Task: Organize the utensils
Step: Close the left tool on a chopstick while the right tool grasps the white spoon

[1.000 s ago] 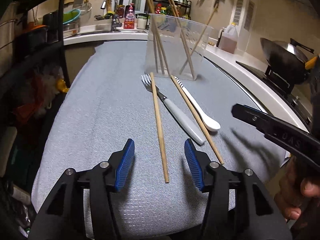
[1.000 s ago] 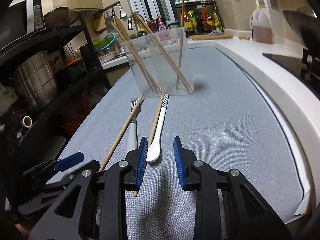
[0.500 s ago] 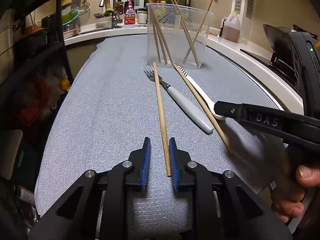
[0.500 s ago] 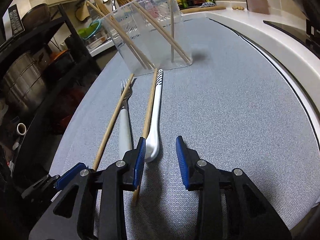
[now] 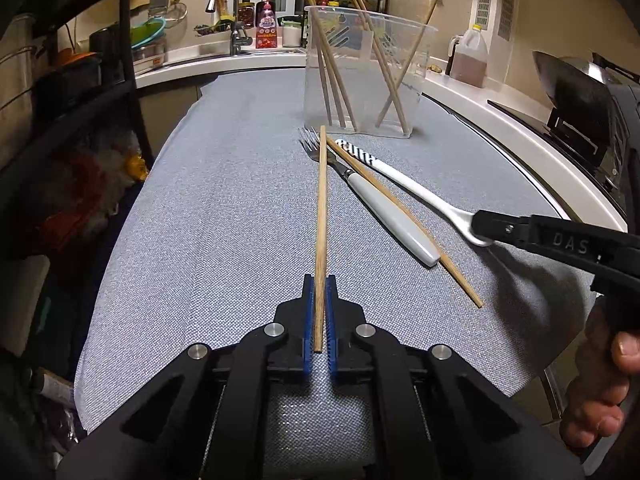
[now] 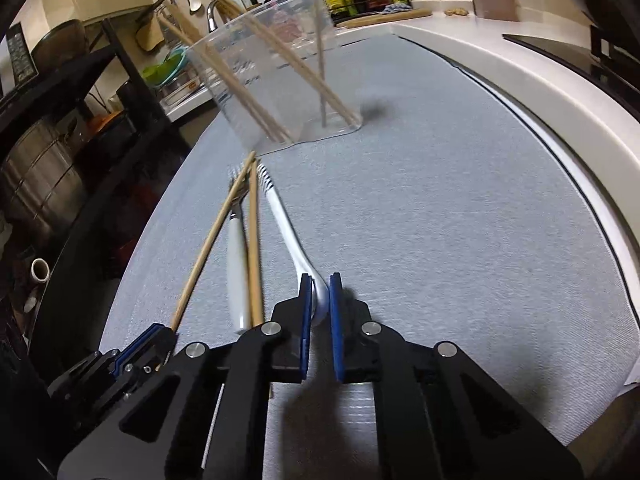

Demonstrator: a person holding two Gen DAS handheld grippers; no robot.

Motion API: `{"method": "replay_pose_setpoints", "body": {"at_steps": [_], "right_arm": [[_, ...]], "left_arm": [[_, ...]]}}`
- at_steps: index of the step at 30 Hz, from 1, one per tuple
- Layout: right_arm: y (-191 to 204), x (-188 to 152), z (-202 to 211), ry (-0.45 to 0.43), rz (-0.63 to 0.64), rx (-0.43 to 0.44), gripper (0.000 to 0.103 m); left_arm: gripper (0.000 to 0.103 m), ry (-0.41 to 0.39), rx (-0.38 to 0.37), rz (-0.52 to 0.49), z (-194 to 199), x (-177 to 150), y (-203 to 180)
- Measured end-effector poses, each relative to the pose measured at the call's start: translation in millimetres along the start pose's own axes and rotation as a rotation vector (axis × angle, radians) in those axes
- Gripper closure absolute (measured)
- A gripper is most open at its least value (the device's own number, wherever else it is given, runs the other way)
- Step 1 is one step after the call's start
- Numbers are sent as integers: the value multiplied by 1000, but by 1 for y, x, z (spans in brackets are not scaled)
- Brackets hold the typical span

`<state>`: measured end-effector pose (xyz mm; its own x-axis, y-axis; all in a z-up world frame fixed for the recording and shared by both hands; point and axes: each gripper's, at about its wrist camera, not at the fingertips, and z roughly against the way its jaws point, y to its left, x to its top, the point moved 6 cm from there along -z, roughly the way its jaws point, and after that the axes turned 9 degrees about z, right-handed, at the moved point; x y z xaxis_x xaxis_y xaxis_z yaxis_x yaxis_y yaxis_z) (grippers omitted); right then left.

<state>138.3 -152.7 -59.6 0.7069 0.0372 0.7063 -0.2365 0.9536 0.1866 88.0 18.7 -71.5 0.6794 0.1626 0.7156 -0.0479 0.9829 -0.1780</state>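
My left gripper [image 5: 319, 280] is shut on the near end of a wooden chopstick [image 5: 321, 208] that lies on the grey mat and points toward a clear plastic cup [image 5: 362, 76] holding several chopsticks. My right gripper [image 6: 320, 280] is shut on the bowl end of a white spoon [image 6: 286, 228], which has a striped handle tip. Between them lie a white-handled fork [image 5: 384, 212] and a second loose chopstick [image 5: 404, 216], crossing each other. The right gripper also shows in the left wrist view [image 5: 486, 226] on the spoon [image 5: 420, 192].
The grey mat [image 5: 224, 208] covers the counter. A black shelf rack [image 5: 80, 92] stands to the left. A sink and bottles sit behind the cup. An oil jug [image 5: 468, 56], a wok [image 5: 576, 80] and the stove are on the right.
Both grippers have moved forward and closed. The left one has clamped the near chopstick end. The right one has clamped the spoon's bowl end.
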Motion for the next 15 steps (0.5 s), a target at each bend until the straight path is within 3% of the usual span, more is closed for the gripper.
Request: {"method": "replay_pose_setpoints", "body": {"at_steps": [8,15], "right_arm": [[-26,-9,20,-32,36,-74,94],[-22,-18,18,-32,82,-69,89]], "left_arm": [[98,-2,-14,20,-1,2,3],[97,-15,-24,29,-2,0,2]]}}
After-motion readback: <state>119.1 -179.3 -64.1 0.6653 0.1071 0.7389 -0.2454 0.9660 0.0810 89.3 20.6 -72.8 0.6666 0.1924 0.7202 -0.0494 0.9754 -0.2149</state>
